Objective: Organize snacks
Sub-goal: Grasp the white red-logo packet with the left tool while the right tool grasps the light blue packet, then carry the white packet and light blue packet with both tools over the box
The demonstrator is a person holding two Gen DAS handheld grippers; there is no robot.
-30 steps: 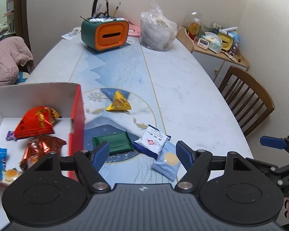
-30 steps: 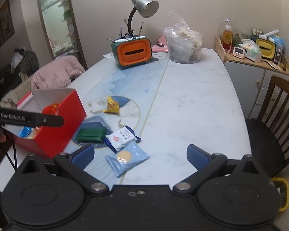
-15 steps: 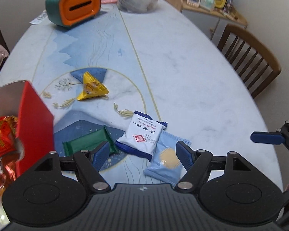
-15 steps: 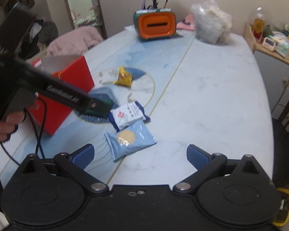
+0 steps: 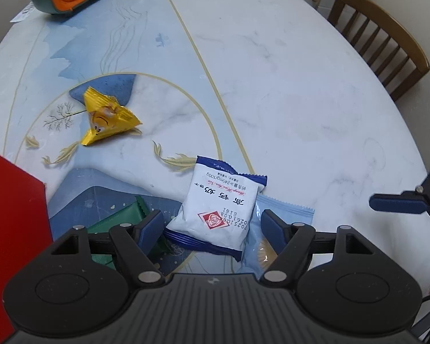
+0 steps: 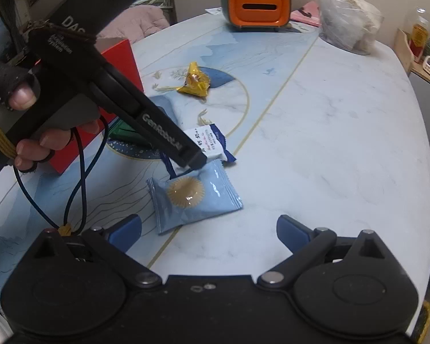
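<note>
**Ana:** Both claws have dropped closer to the counter (image 5: 286, 66) since a second ago; the left claw (image 5: 210, 225) now hangs right over the white-and-blue packet (image 5: 219, 209), which earlier sat well ahead of it.

**Ben:** Gripping it?

**Ana:** No. Its jaws stand apart on either side of the packet, nothing pressed between the pads. The right claw (image 6: 209, 233) is spread wide too, empty, just short of the pale blue packet (image 6: 195, 197).

**Ben:** How far along is the sorting?

**Ana:** I'd judge partway. Only a red wall of the red box (image 6: 120, 66) shows now, at the left edge of the counter, so I can't see what is in it. Four snacks remain out: the white-and-blue one lying partly over the pale blue one, the green packet (image 5: 120, 220) just beside them near the box, and the yellow triangular packet (image 5: 106, 119) farther off.

**Ben:** Anything in the way?

**Ana:** The overlap could drag the pale blue packet along. The left claw's dangling cable (image 6: 80, 172) hangs between the box and the snacks. The orange-and-green holder (image 6: 256, 7) and clear plastic bag (image 6: 347, 20) sit at the far end, well apart.
</note>
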